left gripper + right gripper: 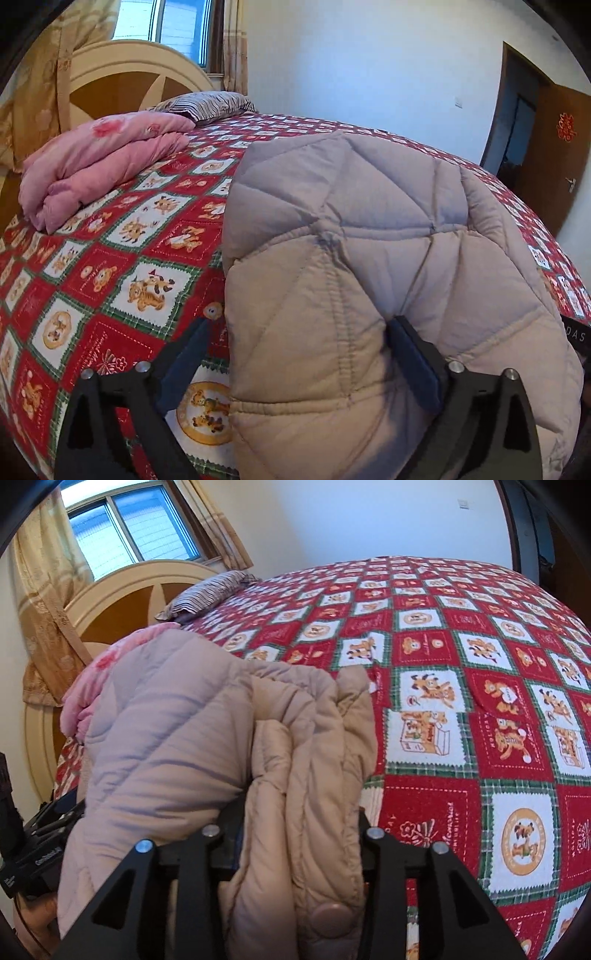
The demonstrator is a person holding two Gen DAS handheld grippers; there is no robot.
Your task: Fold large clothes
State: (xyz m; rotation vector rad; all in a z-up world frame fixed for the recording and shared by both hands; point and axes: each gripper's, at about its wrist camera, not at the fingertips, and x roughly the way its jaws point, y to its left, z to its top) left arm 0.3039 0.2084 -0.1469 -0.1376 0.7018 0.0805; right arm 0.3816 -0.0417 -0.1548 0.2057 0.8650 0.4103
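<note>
A beige quilted puffer coat (369, 258) lies bunched over the red patterned bedspread (110, 258). My left gripper (299, 325) is wide open; its right finger (413, 362) presses into the coat's padding and its left finger (184, 365) stands over the bedspread, with a lobe of the coat between the jaws. In the right wrist view my right gripper (295, 812) is shut on a thick gathered fold of the coat (303, 775), which drapes over both fingers and hides the tips. A snap button (330, 917) shows low on that fold.
A folded pink quilt (92, 166) and a striped pillow (207, 103) lie by the cream headboard (122, 70). The window (125, 531) and curtains are behind. A brown door (554, 155) stands at the right. The bedspread (480, 701) stretches right of the coat.
</note>
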